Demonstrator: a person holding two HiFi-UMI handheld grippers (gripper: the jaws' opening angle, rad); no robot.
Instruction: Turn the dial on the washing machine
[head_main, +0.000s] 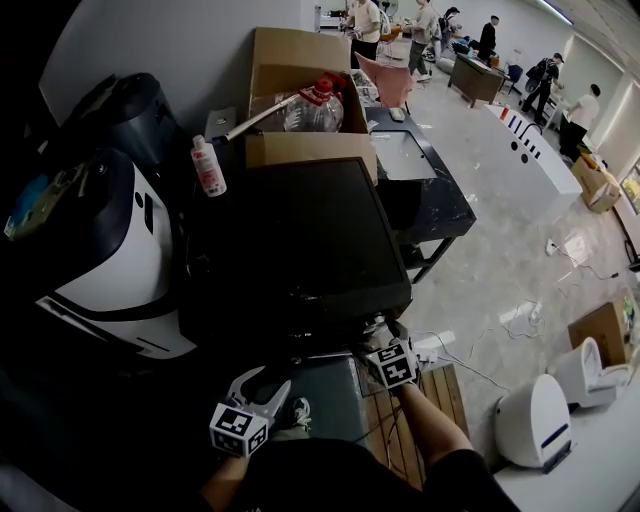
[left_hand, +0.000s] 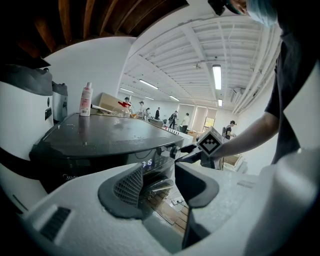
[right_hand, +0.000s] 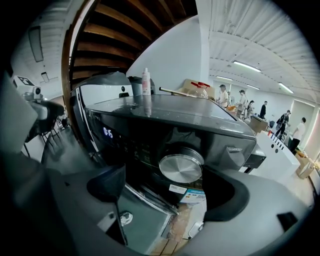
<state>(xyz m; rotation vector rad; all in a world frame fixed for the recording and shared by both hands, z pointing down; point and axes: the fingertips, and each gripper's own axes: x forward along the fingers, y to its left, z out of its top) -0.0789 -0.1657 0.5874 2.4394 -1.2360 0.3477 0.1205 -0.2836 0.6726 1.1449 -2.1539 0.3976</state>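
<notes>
A pink-labelled bottle (head_main: 208, 166) stands upright — behind it, an open cardboard box (head_main: 300, 60).

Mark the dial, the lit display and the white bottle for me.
dial (right_hand: 181, 168): right gripper view, centre of its round metal face.
lit display (right_hand: 107, 132): right gripper view, on the glowing digits.
white bottle (head_main: 208, 168): head view, middle of its body.

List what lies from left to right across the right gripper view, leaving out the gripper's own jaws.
Lit display → white bottle → silver dial → people in the background.
</notes>
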